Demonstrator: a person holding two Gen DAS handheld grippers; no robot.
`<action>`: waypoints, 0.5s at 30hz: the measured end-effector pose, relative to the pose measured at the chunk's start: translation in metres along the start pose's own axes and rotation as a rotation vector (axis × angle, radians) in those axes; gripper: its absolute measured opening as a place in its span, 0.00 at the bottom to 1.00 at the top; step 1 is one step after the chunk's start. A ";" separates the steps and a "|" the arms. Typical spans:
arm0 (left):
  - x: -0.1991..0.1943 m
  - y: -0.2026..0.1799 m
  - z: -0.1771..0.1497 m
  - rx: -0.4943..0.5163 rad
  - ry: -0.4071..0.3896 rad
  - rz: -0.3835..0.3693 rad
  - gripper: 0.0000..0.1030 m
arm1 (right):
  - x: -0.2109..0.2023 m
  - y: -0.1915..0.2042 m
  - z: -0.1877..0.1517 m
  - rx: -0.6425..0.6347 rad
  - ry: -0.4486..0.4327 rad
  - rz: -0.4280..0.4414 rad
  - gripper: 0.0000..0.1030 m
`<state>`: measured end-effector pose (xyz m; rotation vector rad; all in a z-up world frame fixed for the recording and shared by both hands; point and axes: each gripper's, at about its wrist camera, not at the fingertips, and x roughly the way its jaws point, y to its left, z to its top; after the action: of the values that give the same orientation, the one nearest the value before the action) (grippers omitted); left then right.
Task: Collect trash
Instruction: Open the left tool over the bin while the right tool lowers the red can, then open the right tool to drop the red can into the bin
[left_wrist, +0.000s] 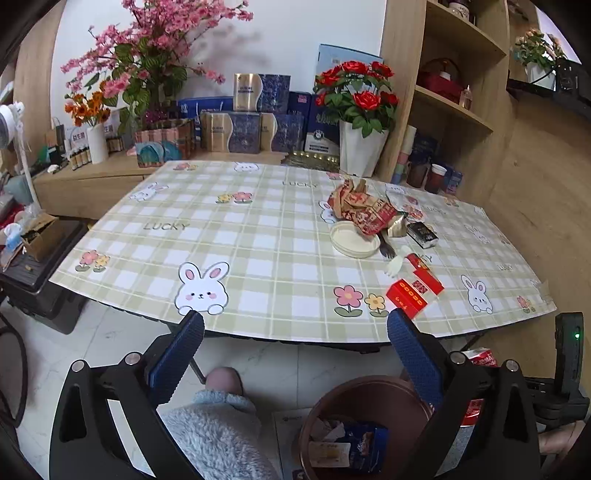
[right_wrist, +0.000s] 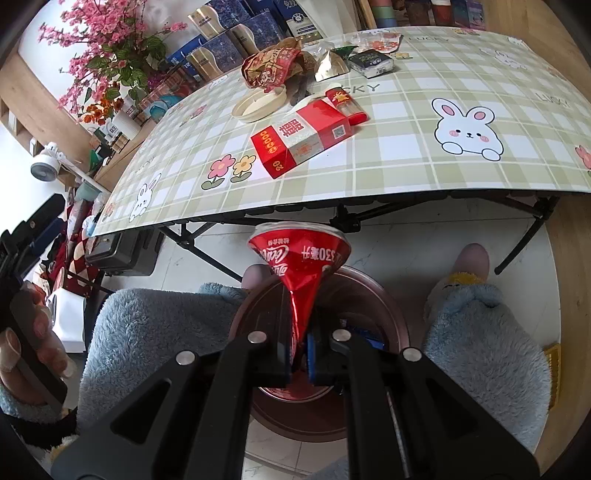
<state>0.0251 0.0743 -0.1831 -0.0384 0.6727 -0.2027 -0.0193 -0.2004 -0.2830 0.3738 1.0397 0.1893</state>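
Hanging right over the brown bin (right_wrist: 369, 291), the right tongs (right_wrist: 299, 354) are clamped on a crushed red can (right_wrist: 299, 258), its long axis running straight out from the tips, so it looks like a drop is next. Left tongs (left_wrist: 295, 347) are spread wide and empty, off the near edge of the worktop (left_wrist: 258, 236); the red box (left_wrist: 412, 293) lies closest, ahead and to their right.
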 end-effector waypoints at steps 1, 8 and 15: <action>-0.002 0.001 0.001 -0.001 -0.009 0.006 0.94 | 0.000 0.001 0.000 -0.005 0.001 -0.004 0.09; -0.010 0.011 0.003 -0.030 -0.050 0.032 0.94 | 0.004 0.008 0.000 -0.040 0.006 0.001 0.09; -0.012 0.008 0.002 -0.017 -0.063 0.035 0.94 | 0.003 0.016 -0.001 -0.068 -0.003 0.027 0.32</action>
<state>0.0183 0.0843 -0.1753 -0.0488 0.6124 -0.1614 -0.0181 -0.1839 -0.2799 0.3270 1.0227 0.2475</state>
